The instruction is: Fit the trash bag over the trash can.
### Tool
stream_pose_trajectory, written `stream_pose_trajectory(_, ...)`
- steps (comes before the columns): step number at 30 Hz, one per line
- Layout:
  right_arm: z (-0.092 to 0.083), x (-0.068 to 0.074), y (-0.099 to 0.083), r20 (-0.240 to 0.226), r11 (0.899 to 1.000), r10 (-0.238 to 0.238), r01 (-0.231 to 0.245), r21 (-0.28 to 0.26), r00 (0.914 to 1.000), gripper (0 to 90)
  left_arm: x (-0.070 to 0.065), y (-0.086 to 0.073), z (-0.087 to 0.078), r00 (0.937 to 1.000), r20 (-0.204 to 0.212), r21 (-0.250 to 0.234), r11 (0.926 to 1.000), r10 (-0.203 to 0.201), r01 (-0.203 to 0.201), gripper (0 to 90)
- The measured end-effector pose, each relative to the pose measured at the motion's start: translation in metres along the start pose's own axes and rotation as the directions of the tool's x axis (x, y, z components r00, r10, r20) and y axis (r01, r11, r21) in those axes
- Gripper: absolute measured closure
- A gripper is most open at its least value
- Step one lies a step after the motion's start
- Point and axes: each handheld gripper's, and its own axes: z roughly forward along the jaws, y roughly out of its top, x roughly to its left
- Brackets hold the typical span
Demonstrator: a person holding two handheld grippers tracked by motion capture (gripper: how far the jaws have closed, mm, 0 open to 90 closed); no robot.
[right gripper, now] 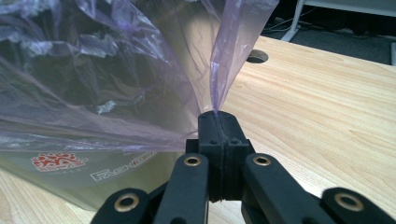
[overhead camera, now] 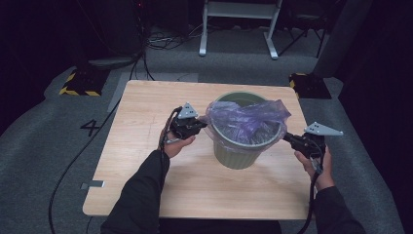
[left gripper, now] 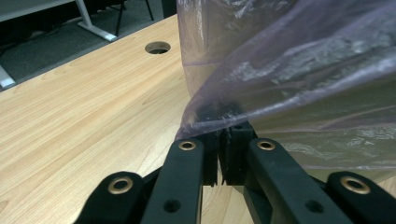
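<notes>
The wooden table [overhead camera: 146, 146] carries a green bin [overhead camera: 238, 153] standing a little right of its middle, and a thin purple bag [overhead camera: 246, 119] sits bunched in and over the bin's mouth. The work in hand looks to be lining the bin with that bag. Judging by how things lie, the bag is already inside and both side edges are caught, but the film is rumpled and heaped over the opening and not yet pulled down around the rim, so the spreading and tucking are still left. The left gripper [overhead camera: 197, 126] is at the bin's left rim and the right gripper [overhead camera: 290, 140] at its right rim, one at each side of the bag. The left gripper view shows the left gripper [left gripper: 223, 135] with its jaws pressed together on a fold of the bag [left gripper: 299, 79], the film draping over the tips so the pinch point itself is half veiled. The right gripper view gives a cleaner look: the right gripper [right gripper: 218, 122] has its jaws pressed flat with a narrow strip of bag [right gripper: 224, 60] rising straight out between them. That view also shows red and white printing on the bin's wall [right gripper: 93, 172], and both gripper views show a round hole [left gripper: 158, 47] in the tabletop, details too small to make out from the high view.
</notes>
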Motion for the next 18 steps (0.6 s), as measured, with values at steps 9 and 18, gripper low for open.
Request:
stream_pose_trajectory(9, 0.006, -0.001, -0.008, -0.022, 1.000, 0.014, -0.013, 0.025, 0.9997, 90.0, -0.001, -0.006, 0.007, 0.9999, -0.014, 0.037, 0.9993, 0.006, -0.005, 89.7)
stream_pose_trajectory(18, 0.014, -0.001, -0.013, -0.035, 0.999, 0.023, -0.021, 0.038, 0.9991, 90.0, 0.000, -0.013, 0.017, 0.9998, -0.019, 0.069, 0.9976, -0.006, 0.007, 89.7)
